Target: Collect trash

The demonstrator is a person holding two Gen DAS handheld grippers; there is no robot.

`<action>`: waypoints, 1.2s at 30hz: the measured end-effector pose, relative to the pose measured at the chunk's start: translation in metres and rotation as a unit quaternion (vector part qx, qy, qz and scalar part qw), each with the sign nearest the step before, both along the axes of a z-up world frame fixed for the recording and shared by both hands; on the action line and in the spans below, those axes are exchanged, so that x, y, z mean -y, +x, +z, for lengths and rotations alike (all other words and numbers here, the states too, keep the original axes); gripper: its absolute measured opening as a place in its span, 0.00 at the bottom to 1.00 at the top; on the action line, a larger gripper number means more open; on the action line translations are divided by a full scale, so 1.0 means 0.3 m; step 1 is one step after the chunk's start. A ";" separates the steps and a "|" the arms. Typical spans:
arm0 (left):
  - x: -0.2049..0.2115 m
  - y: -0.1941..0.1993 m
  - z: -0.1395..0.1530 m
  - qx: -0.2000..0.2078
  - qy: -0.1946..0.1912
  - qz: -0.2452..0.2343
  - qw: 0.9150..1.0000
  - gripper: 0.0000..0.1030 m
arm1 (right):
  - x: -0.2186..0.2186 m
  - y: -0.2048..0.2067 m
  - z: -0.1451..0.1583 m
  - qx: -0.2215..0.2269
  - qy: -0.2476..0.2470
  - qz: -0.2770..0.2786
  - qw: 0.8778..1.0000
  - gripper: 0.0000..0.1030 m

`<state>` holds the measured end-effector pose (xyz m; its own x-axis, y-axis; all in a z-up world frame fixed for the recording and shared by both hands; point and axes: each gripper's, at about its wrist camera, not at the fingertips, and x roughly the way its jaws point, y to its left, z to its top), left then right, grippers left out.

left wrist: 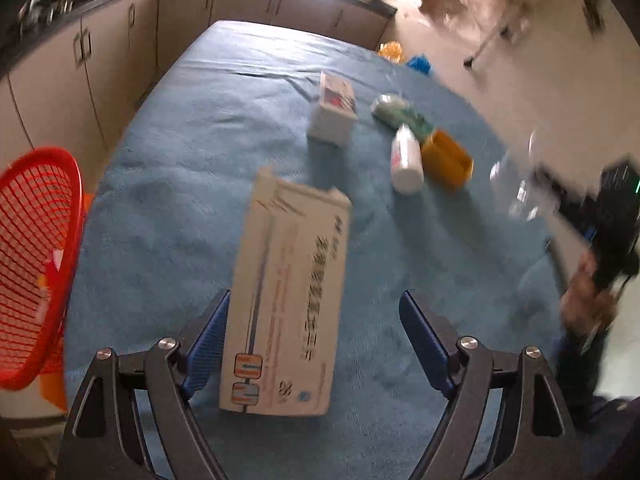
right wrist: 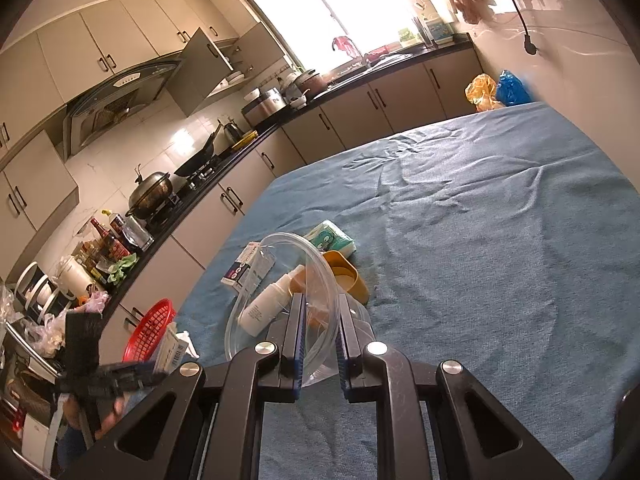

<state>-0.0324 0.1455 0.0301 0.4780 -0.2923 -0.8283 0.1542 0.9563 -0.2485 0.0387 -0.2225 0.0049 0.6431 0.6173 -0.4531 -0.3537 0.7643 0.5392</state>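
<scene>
— What are you seeing at the jaws?

— I am looking along the left gripper (left wrist: 314,344) and its jaws are standing wide apart. A long white carton (left wrist: 286,300) with printed lettering is lying between them; its edge is sitting right against the left blue pad (left wrist: 208,344), while the right pad (left wrist: 426,344) is standing clear of it. Whether the carton is resting on the blue cloth (left wrist: 192,152) or hanging just above it, I cannot tell; the frame is blurring.

— And the right side?

— I am watching the right gripper (right wrist: 322,332) clamping on the rim of a clear plastic bowl (right wrist: 280,300), jaws nearly together with the thin wall pinched between them. The bowl is tilting up on edge over the blue tablecloth (right wrist: 500,240).

— What is lying around it?

— Seen through the bowl, a white spray bottle (right wrist: 266,300) is lying on its side, and just behind it a yellow cup (right wrist: 348,276) is lying tipped over. A green tissue pack (right wrist: 332,240) is sitting beyond the cup, and a small white box (right wrist: 250,266) to its left. In the left view I am seeing the same cluster farther up the cloth: small box (left wrist: 334,114), bottle (left wrist: 406,160), cup (left wrist: 446,160), tissue pack (left wrist: 396,112).

— The bin?

— A red mesh basket (left wrist: 38,256) is standing off the table's left edge; in the right view it (right wrist: 150,330) is showing beside the other gripper, with the kitchen counter (right wrist: 224,168) behind
</scene>
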 end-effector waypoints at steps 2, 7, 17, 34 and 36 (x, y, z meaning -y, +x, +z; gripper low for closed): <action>0.046 -0.023 0.000 0.025 0.045 0.009 0.999 0.80 | 0.001 -0.001 0.001 0.001 -0.002 0.000 1.000 0.14; 0.051 -0.023 -0.025 0.034 0.073 0.065 0.995 0.60 | -0.005 -0.001 0.000 0.002 -0.004 0.003 1.000 0.14; 0.136 -0.050 0.040 0.102 0.056 0.093 0.989 0.47 | -0.072 -0.028 0.004 0.026 -0.034 0.027 0.999 0.14; 0.283 -0.044 0.069 0.144 0.070 0.068 0.985 0.47 | -0.109 -0.050 0.003 0.041 -0.055 0.045 0.997 0.14; 0.284 -0.046 0.070 0.145 0.070 0.068 0.985 0.47 | -0.114 -0.051 0.003 0.041 -0.056 0.047 0.996 0.14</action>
<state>-0.0460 0.0604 0.0510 0.7265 -0.1022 -0.6795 0.0677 0.9947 -0.0771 0.0233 -0.1882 0.0060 0.6233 0.6243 -0.4709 -0.4653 0.7801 0.4183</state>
